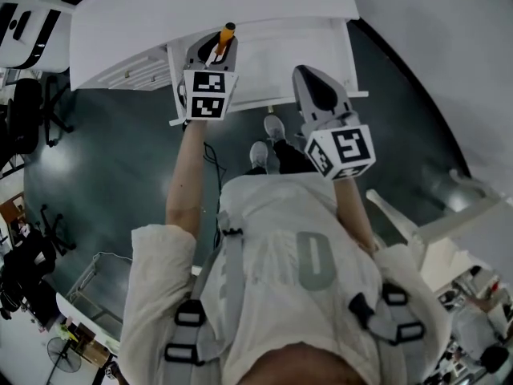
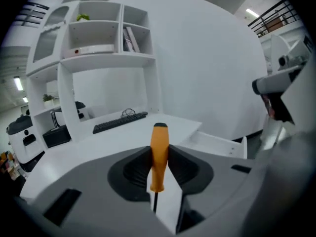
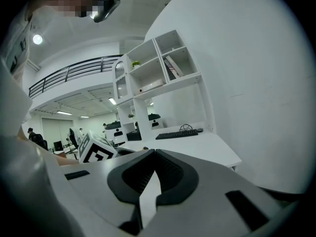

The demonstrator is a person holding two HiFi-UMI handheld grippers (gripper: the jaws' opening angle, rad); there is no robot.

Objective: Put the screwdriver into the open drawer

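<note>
The screwdriver (image 2: pixel 159 143) (orange handle upward) is clamped between the jaws of the left gripper (image 1: pixel 215 51), over the open drawer (image 1: pixel 282 61). The right gripper (image 3: pixel 155 153) is held with jaws together, empty.

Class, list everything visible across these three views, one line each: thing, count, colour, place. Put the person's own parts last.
Flat-topped desk: one, white, ahead of both grippers.
Tall shelf unit: one, white, on the desk's back edge.
Computer keyboard: one, black, on the desk beside the shelf unit.
Open drawer: one, white, pulled out of the desk front.
Orange-handled screwdriver: one, orange with dark shaft, clamped in the left gripper.
Office chair: at least one, black, on the floor, head view's left.
Left gripper: one, grey, shut on the screwdriver near the drawer.
Right gripper: one, grey, jaws together, empty, beside the left.
Person's shirt: one, pale, head view's bottom.
</note>
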